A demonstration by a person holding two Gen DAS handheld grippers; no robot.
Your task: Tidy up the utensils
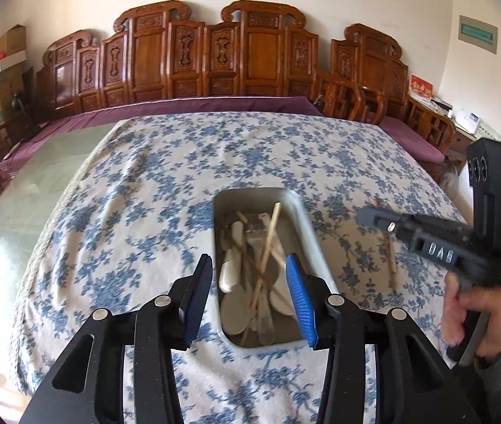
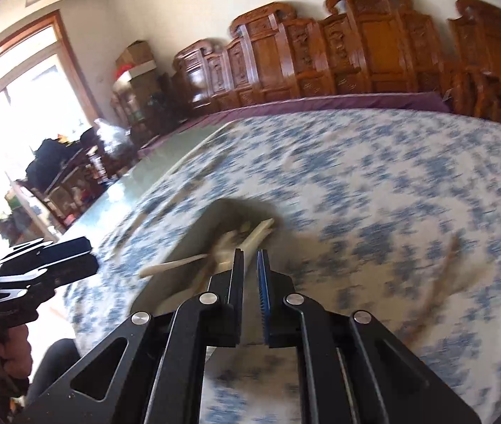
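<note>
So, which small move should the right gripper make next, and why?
Probably swing the right gripper right and down toward the chopsticks lying on the floral cloth beside the metal tray. Its jaws look almost shut with nothing between them, and those sticks are the only utensils seen outside the tray.

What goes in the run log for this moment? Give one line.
left gripper: open over tray | right gripper: shut, empty | chopsticks: on cloth
</note>
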